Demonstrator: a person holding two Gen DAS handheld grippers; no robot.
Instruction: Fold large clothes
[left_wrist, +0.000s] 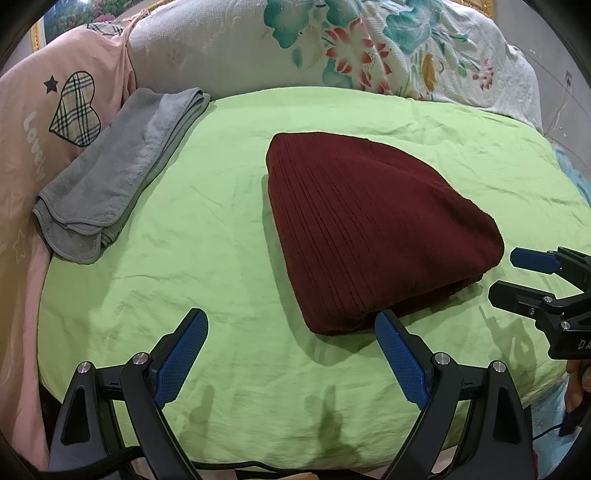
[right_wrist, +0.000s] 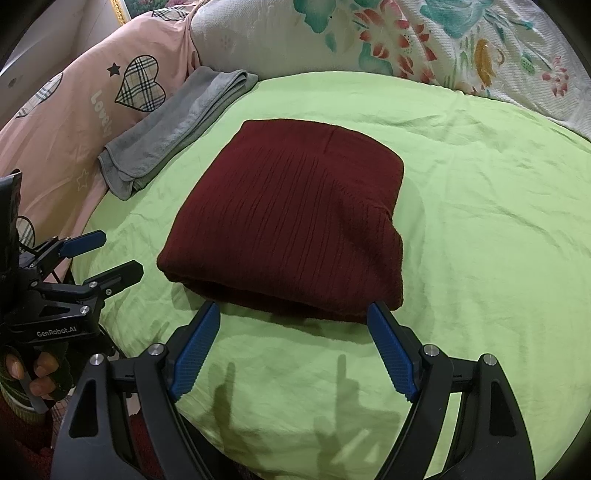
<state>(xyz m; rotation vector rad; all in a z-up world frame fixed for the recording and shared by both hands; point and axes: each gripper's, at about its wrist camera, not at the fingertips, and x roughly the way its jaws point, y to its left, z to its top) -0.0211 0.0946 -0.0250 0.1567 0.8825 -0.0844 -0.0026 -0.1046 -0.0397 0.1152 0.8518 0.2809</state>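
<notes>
A dark red ribbed garment (left_wrist: 369, 229) lies folded into a thick, compact bundle on the green sheet (left_wrist: 184, 258) of the bed, roughly at the sheet's middle and nearer its right side in the left wrist view. Both tools hang above the near edge of the bed, clear of the cloth. The left gripper (left_wrist: 291, 354) has its jaws spread wide and holds nothing; the bundle's near corner sits just ahead of its right blue pad, while the left pad is over bare sheet, so the garment lies ahead and to the right of the gap rather than inside it. The right gripper (right_wrist: 293, 343) likewise has its jaws wide apart and empty; the folded near edge of the garment (right_wrist: 288, 221) runs across just beyond both pad tips, squarely in front of the opening without entering it. In the right wrist view the left gripper (right_wrist: 110, 254) shows at the left edge with a hand (right_wrist: 33, 373) around its handle. A folded grey towel (left_wrist: 118, 170) rests at the far left corner of the sheet, against a pink pillow (left_wrist: 44, 122) with a plaid heart, well apart from the garment. A floral quilt (left_wrist: 369, 44) is bunched along the far edge of the bed.
</notes>
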